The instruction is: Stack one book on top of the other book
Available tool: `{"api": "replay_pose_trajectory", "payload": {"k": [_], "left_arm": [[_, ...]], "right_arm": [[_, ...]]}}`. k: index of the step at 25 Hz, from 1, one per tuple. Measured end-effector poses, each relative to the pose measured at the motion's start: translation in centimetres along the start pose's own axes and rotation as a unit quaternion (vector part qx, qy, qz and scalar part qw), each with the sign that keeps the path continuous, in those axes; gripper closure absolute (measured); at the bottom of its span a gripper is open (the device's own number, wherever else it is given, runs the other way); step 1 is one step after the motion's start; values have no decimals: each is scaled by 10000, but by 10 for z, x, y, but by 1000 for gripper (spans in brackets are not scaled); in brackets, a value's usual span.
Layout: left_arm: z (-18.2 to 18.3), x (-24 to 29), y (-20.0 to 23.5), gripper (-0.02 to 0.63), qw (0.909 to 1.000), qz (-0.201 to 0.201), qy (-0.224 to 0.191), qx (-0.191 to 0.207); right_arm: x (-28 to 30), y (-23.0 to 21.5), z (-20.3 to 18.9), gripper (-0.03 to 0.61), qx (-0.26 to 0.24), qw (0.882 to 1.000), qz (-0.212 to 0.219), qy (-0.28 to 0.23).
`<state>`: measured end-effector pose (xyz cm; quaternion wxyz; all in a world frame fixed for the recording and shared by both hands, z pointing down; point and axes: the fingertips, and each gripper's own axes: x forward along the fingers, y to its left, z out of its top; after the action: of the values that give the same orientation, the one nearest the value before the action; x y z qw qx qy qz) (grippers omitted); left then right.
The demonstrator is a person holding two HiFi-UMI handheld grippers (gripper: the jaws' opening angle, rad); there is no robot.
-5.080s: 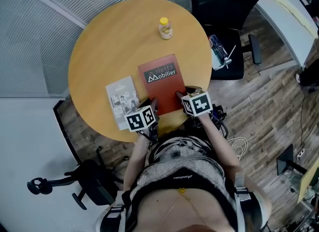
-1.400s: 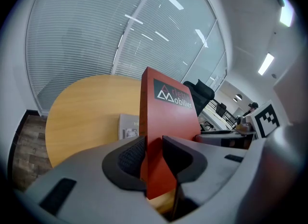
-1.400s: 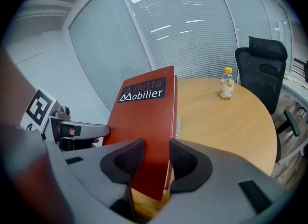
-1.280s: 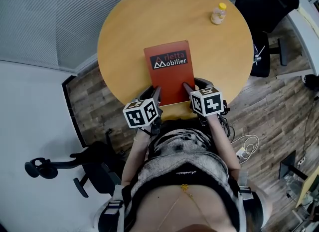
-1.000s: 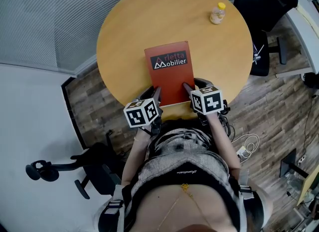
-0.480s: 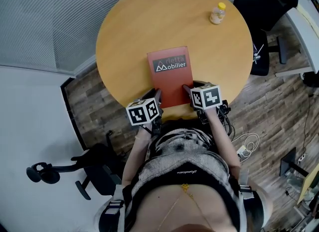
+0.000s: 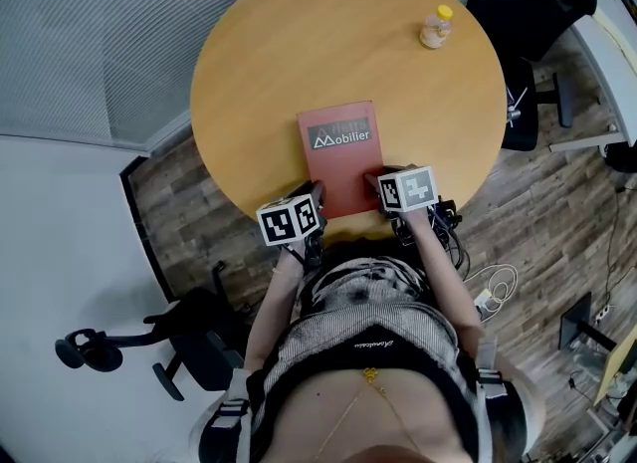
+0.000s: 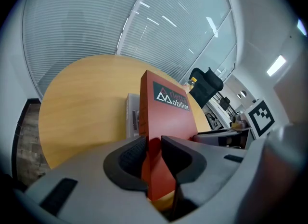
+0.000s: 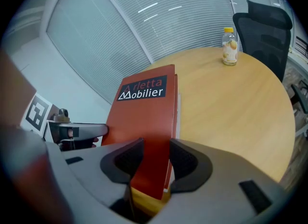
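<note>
The red book (image 7: 338, 152), a thin paperback with a dark title band, hung between two grippers near the desk's (image 7: 299, 53) 6 o'clock edge. Its near end was raised and its far end was low over the grey book (image 8: 132, 117). That book showed only as a strip along the red book's 9 o'clock side in the left gripper view, and whether the two touched could not be told. The left gripper (image 8: 154, 156) had just been closing a little and clamped the near left corner. The right gripper (image 9: 151, 163) pinched the near right corner. The book looked light but limp and smooth-covered, so one corner grip would probably let it sag or slip, while two near-corner grips suited it. A bottle (image 7: 435, 26) stood well apart at 1 o'clock.
</note>
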<state>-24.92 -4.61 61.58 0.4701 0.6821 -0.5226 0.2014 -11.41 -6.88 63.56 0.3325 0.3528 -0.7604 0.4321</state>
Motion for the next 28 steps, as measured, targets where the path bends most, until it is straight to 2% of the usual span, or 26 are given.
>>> {"api": "replay_pose_trajectory", "payload": {"k": [19,28], "left_arm": [[-9,15,14,505,9993,63,224,-280],[-14,22,18,505,9990,56,287,-334]], "right_arm": [[14,-1,0,411,56,9997,145,211],[15,0,-1,411,-119,9996,161,188]]}}
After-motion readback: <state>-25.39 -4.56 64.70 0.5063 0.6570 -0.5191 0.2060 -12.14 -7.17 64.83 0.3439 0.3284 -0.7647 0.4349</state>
